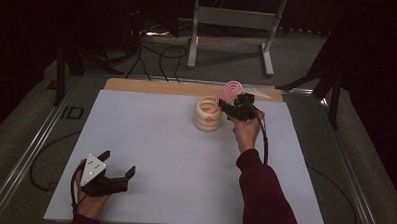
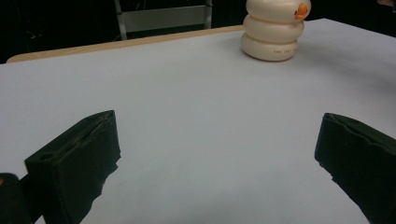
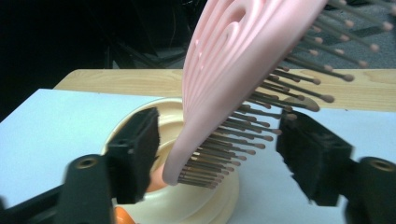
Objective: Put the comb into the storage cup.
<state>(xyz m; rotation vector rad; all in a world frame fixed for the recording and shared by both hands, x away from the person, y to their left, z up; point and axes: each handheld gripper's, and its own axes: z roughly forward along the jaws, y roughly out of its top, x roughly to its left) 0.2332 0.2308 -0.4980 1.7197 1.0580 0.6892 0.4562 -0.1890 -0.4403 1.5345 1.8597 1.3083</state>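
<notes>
My right tongs stand open around the pink hairbrush, not gripping it; it leans handle-down in the cream ringed holder. Top-heavy, it may tip out onto the worktop. My left tongs rest wide open and empty.

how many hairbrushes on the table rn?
1. A pink hairbrush stands handle-down in the cream ringed holder at the far side of the white mat, between the right gripper's open jaws. Nothing suggests others hidden.
</notes>
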